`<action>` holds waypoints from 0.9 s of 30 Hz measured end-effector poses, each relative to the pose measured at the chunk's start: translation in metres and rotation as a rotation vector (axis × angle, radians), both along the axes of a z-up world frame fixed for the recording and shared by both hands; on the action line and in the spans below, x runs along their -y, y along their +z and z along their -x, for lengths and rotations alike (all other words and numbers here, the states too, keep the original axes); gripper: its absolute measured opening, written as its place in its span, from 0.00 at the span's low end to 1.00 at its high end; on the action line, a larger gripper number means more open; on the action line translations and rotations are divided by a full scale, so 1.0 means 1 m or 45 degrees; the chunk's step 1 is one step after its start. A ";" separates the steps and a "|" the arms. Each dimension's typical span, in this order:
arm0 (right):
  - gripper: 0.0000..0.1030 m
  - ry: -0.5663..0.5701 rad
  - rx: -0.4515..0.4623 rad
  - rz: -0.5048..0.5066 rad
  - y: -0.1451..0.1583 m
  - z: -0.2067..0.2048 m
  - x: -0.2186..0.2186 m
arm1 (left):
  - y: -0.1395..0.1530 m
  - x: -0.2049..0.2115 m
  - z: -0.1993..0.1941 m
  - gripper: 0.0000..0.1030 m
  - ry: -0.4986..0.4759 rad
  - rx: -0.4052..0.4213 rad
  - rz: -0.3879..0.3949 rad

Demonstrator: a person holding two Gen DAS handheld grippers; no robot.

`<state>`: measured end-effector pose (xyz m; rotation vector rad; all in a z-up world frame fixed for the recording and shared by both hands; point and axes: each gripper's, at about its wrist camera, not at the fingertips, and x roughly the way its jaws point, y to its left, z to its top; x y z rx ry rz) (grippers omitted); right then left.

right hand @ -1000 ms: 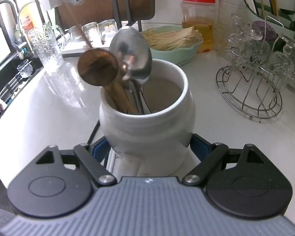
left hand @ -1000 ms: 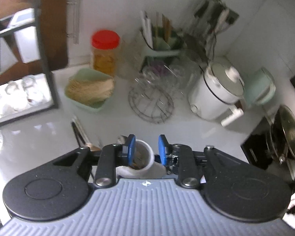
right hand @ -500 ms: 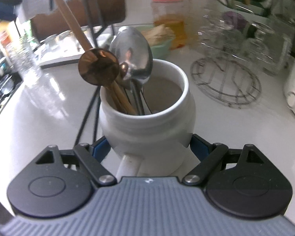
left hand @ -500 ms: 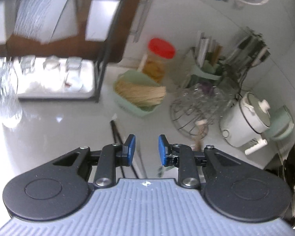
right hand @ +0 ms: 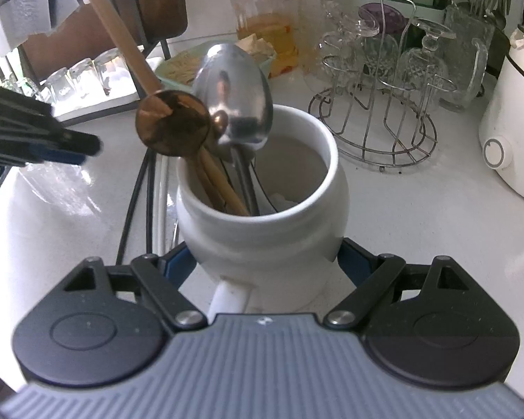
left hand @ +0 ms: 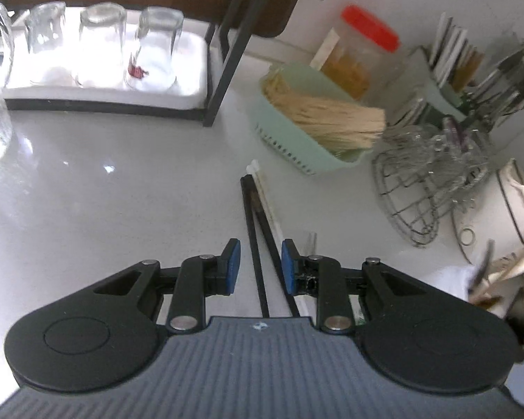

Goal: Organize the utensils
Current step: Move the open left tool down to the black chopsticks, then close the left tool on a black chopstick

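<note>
The kitchen surface [left hand: 122, 181] was glossy white stone, crowded at the back with upturned glasses on a rack, a red-lidded jar and a mint basket [left hand: 297, 139] of pale fibres. On its bare middle lay the black chopsticks [left hand: 253, 230], side by side with a thin white stick [left hand: 262, 185], all pointing away from the left gripper [left hand: 257, 266]. The left gripper's jaws stood part open and empty, straddling the near ends of the chopsticks without pressing on them.

The right gripper [right hand: 267, 258] was closed on the belly of the white ceramic jar [right hand: 262, 230], its blue pads set against either side. The jar already held a wooden spoon [right hand: 173, 127] with a round bowl and a steel spoon [right hand: 234, 101], both leaning toward its left rim, with room left on the right.

The chopsticks looked light, stiff and slender, with a smooth dark finish that would probably slip on the polished stone and roll apart under a careless pinch. Taking both together near their middle, across the pair, seemed the safest hold, since a grip close to one end would likely let the far tips droop or scissor. The jar was thick-walled, glazed and rounded, so it seemed heavy and slippery; the wide hold low on its bulge appeared sound, though a knock from a falling stick could chip the rim.
</note>
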<state>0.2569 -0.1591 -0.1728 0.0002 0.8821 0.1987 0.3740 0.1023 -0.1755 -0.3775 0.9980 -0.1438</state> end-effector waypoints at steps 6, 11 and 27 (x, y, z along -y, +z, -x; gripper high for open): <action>0.87 0.036 -0.020 0.003 0.002 -0.003 0.002 | -0.024 0.006 -0.024 0.28 0.016 -0.020 -0.034; 0.87 0.063 -0.026 0.001 0.002 -0.005 0.003 | -0.031 0.016 -0.041 0.27 0.034 -0.006 -0.029; 0.87 0.129 -0.018 -0.002 0.000 -0.008 0.006 | -0.040 0.027 -0.065 0.12 0.094 -0.054 -0.055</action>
